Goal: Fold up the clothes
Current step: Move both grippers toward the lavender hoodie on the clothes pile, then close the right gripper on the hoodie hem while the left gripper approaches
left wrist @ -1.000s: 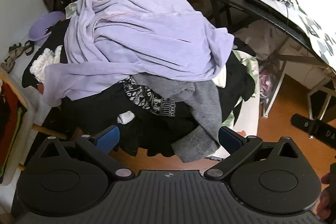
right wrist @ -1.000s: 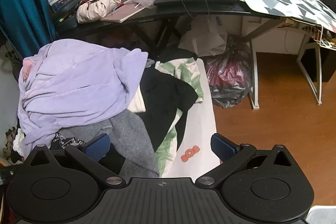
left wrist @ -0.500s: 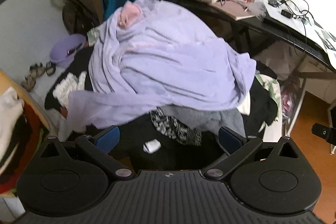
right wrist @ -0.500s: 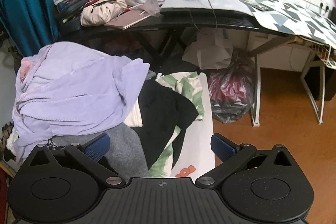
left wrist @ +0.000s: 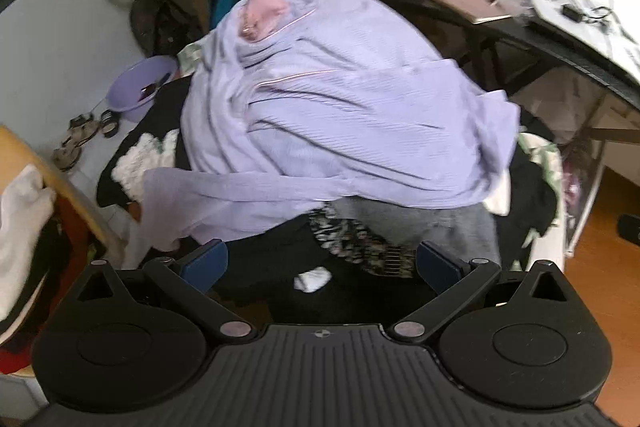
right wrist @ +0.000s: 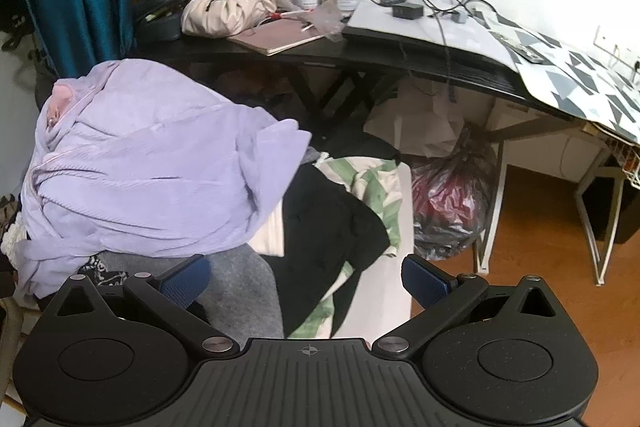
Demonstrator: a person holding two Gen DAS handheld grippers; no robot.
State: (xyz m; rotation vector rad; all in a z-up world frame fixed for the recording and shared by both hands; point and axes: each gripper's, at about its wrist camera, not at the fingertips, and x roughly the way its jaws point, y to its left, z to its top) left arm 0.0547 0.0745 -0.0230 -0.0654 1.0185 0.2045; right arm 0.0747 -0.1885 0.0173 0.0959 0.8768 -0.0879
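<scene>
A heap of clothes (left wrist: 360, 187) fills the middle, loose and crumpled; no folded garment shows, so as far as these views tell all the folding remains. Largest is the lilac robe (left wrist: 340, 115) draped over the top, then a black garment (right wrist: 324, 239) to the right, a grey knit (left wrist: 420, 223) at the near edge. Far left on the floor, a purple basin (left wrist: 136, 91) holds something small and dark. Left gripper (left wrist: 320, 261) and right gripper (right wrist: 306, 277) hover near the heap, fingers spread and empty.
</scene>
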